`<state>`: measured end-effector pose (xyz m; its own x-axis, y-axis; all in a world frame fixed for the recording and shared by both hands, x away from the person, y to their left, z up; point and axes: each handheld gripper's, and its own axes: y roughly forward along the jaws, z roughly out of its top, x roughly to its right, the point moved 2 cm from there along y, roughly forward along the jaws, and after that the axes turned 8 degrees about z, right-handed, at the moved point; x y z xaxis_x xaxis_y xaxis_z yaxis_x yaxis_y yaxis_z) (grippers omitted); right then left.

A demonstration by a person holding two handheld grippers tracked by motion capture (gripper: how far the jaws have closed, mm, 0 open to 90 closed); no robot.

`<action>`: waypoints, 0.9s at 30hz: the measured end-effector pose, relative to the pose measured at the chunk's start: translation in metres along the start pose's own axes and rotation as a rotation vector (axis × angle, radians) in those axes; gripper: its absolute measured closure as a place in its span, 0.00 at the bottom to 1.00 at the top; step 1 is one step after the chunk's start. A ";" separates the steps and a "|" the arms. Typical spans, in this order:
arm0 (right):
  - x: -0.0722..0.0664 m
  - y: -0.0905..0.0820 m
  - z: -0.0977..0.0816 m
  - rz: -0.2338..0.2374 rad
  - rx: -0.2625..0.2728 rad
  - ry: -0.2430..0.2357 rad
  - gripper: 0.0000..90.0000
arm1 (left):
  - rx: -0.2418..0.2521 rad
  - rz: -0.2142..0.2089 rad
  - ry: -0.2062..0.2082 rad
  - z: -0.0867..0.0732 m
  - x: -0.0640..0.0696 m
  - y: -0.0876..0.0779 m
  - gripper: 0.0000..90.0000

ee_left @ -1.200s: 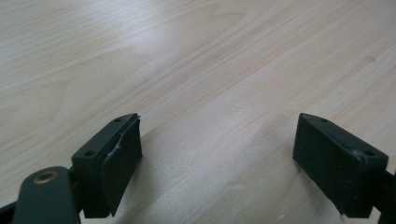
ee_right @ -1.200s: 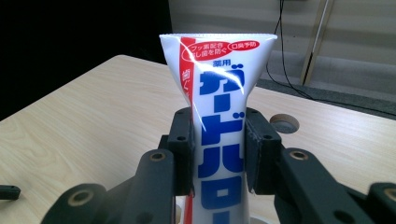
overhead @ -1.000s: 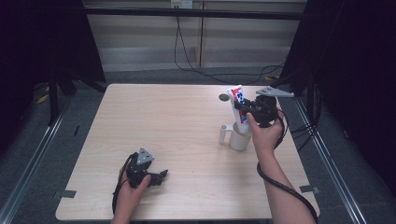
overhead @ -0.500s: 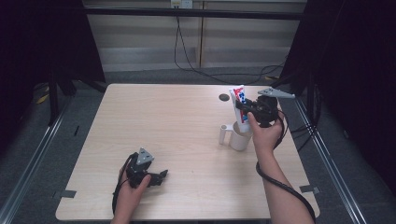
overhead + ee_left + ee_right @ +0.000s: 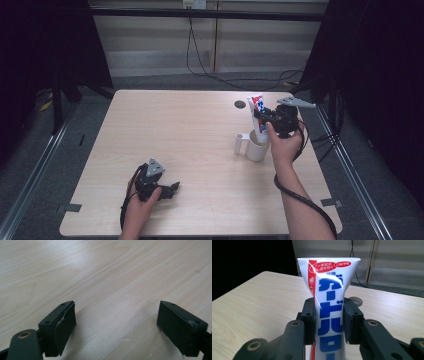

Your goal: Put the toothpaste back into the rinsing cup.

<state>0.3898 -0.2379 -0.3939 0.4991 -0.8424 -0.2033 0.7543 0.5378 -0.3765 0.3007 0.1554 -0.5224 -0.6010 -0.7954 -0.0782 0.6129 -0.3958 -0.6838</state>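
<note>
Right gripper (image 5: pixel 329 320) jaws clamped on the toothpaste tube (image 5: pixel 329 307), tube upright, crimped end up, lower end over the white mug (image 5: pixel 256 148) at the right side of the surface (image 5: pixel 190 130). High view can't confirm whether the tube touches the mug. Left gripper (image 5: pixel 125 325) jaws released, nothing between them, resting low near the front left of the surface.

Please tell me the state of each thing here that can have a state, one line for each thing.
toothpaste tube: upright, crimped end up, clamped between the right gripper's fingers, over the mug.
white mug: upright on the table, handle to the left.
right gripper: shut on the tube.
left gripper: open, nothing between its fingers, low over the table.
</note>
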 end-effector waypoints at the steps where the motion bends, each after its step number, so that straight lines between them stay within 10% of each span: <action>1: 0.000 0.000 0.000 0.000 0.000 0.000 0.74 | 0.000 0.000 0.000 0.000 0.000 0.000 0.17; 27: 0.002 0.003 -0.015 0.000 0.003 -0.010 0.74 | 0.000 0.000 0.000 0.000 0.000 0.000 0.17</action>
<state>0.3863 -0.2387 -0.4090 0.5031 -0.8422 -0.1940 0.7556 0.5376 -0.3743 0.3007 0.1554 -0.5224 -0.6007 -0.7956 -0.0786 0.6131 -0.3954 -0.6839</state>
